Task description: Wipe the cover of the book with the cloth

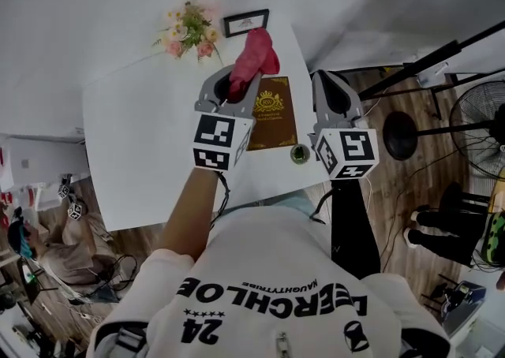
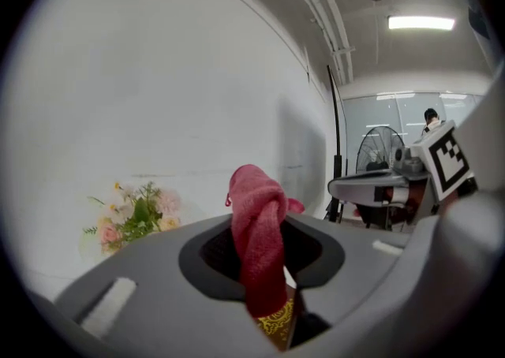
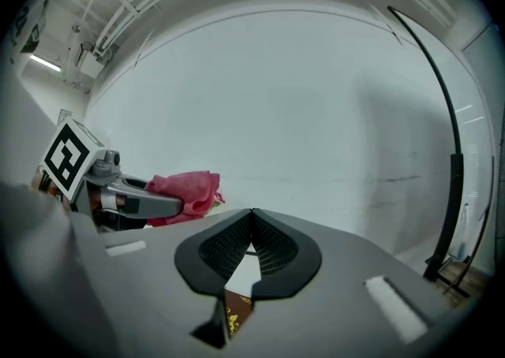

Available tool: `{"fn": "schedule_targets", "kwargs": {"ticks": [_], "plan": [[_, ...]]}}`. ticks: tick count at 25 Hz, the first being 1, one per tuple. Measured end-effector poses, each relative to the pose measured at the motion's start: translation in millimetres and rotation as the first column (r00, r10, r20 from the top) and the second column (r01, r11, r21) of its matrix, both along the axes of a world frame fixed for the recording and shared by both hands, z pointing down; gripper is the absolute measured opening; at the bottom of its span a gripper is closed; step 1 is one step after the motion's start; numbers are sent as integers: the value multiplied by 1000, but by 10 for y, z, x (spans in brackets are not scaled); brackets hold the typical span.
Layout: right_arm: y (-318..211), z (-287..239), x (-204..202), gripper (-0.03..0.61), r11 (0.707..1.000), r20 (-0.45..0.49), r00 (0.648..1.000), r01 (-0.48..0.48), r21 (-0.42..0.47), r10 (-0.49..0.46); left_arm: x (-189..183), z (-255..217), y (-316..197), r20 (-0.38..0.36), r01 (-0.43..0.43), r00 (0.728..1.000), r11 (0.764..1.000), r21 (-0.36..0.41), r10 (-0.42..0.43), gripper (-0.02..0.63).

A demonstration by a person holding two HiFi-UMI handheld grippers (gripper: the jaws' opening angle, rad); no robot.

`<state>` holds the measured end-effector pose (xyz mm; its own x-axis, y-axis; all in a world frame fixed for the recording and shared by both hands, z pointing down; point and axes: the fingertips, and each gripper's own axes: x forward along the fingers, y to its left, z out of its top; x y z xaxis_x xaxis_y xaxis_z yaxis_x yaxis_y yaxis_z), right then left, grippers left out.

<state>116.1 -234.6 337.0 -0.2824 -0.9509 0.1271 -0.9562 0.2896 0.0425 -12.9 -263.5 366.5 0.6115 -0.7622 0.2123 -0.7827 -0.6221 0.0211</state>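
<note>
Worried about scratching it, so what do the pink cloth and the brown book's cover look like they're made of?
Cloth: soft, nubby fabric, probably terry or microfibre, bunched in soft folds. Book: smooth brown cover, perhaps leatherette, with gold-coloured stamping; exact material unclear.

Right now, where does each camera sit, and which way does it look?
Head view: on the person's head, looking steeply down at the table, the book, the left claw and the right claw; a forearm and shirt show.
Left gripper view: rides the left claw, looking along its jaws, shut on the red cloth, toward the flowers.
Right gripper view: rides the right claw, looking along its shut, empty jaws at the wall.
Shared: both gripper views catch the other claw; all three show the cloth.
</note>
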Motion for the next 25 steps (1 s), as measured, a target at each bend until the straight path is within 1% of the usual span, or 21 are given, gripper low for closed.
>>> {"fn": "schedule_targets", "kwargs": {"ticks": [4,6,9,13,17,19,22,23,25], "plan": [[-197,115,30,3,999,1,1000,19,-25,-19,204,377,-150,50,-17,998,993,-117,23,155],[-280,199,47,3,998,1,999,33,-47,-33,293,607,-201,74,-20,997,983,-183,34,153],[-398,339,89,3,996,-1,999,49,-80,-49,434,979,-273,111,-25,992,962,-273,57,153],[-516,565,226,3,990,-8,998,56,-126,-57,660,1464,-331,160,-31,982,926,-377,98,153],[-572,747,368,3,984,-3,999,50,-172,-52,898,1859,-294,179,-46,972,876,-480,149,153],[-589,807,394,3,982,-13,999,48,-183,-51,978,2051,-261,200,-55,962,853,-520,184,153],[-624,848,423,3,979,0,999,44,-198,-45,1048,2344,-168,224,-72,943,810,-583,245,153],[-639,848,428,3,979,9,999,44,-200,-43,1054,2388,-150,223,-75,942,805,-589,250,153],[-667,854,431,3,978,13,999,44,-204,-43,1053,2397,-148,217,-76,945,807,-586,246,152]]}}
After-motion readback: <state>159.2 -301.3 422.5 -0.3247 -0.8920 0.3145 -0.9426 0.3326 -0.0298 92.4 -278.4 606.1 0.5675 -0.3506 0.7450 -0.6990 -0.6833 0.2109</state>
